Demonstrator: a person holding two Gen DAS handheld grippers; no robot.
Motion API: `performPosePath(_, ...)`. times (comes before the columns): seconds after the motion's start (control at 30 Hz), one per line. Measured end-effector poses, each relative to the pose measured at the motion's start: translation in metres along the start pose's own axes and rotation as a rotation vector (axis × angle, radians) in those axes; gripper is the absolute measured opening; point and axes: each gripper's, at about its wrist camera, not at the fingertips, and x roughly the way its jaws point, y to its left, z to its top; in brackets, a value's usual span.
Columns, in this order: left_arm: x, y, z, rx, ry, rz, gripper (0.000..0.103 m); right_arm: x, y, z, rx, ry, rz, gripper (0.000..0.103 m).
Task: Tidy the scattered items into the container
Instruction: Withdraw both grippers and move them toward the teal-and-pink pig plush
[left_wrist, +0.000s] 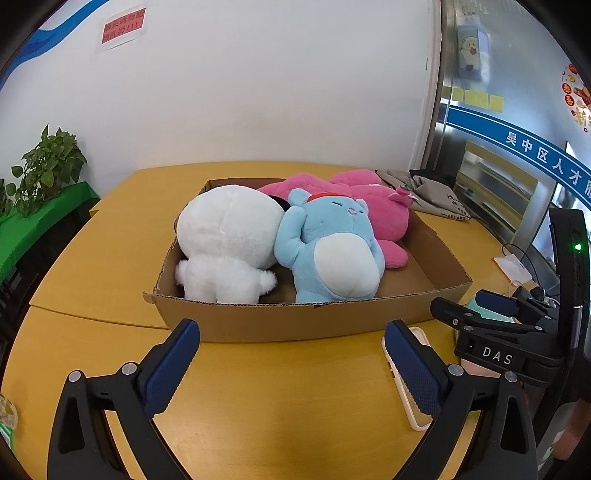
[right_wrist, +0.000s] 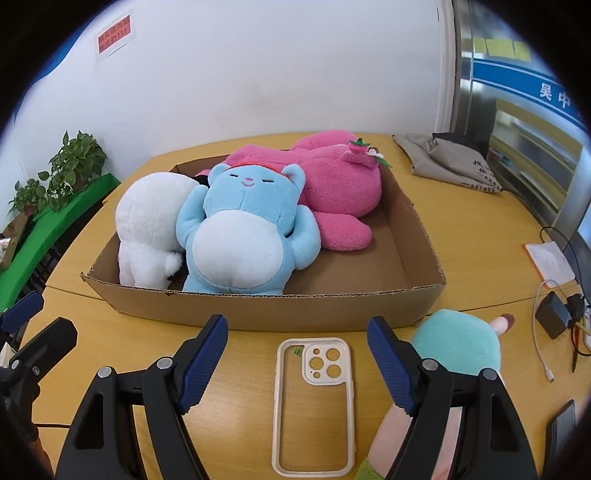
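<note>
A shallow cardboard box (left_wrist: 295, 321) (right_wrist: 314, 306) on the yellow table holds a white plush (left_wrist: 225, 240) (right_wrist: 147, 229), a blue plush (left_wrist: 328, 254) (right_wrist: 243, 236) and a pink plush (left_wrist: 373, 210) (right_wrist: 336, 184). My left gripper (left_wrist: 291, 365) is open and empty in front of the box. My right gripper (right_wrist: 297, 358) is open above a cream phone case (right_wrist: 314, 402) (left_wrist: 402, 380) lying on the table. A teal and pink plush (right_wrist: 458, 347) lies outside the box beside the right finger. The right gripper also shows in the left wrist view (left_wrist: 476, 310).
A grey cloth bag (right_wrist: 450, 162) (left_wrist: 432, 195) lies at the far right of the table. A white pad (right_wrist: 550, 262), black charger and cables (right_wrist: 554, 314) sit at the right edge. Potted plants (left_wrist: 48, 166) stand on a green shelf to the left.
</note>
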Motion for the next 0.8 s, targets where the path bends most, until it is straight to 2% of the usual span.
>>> performPosePath(0.27, 0.000, -0.006, -0.001, 0.006, 0.002, -0.017, 0.102, -0.011, 0.008, -0.003, -0.046, -0.031, -0.040, 0.078)
performPosePath(0.8, 0.003, -0.010, -0.005, 0.018, 0.016, -0.043, 0.102, -0.010, 0.004, -0.007, -0.041, -0.017, -0.047, 0.078)
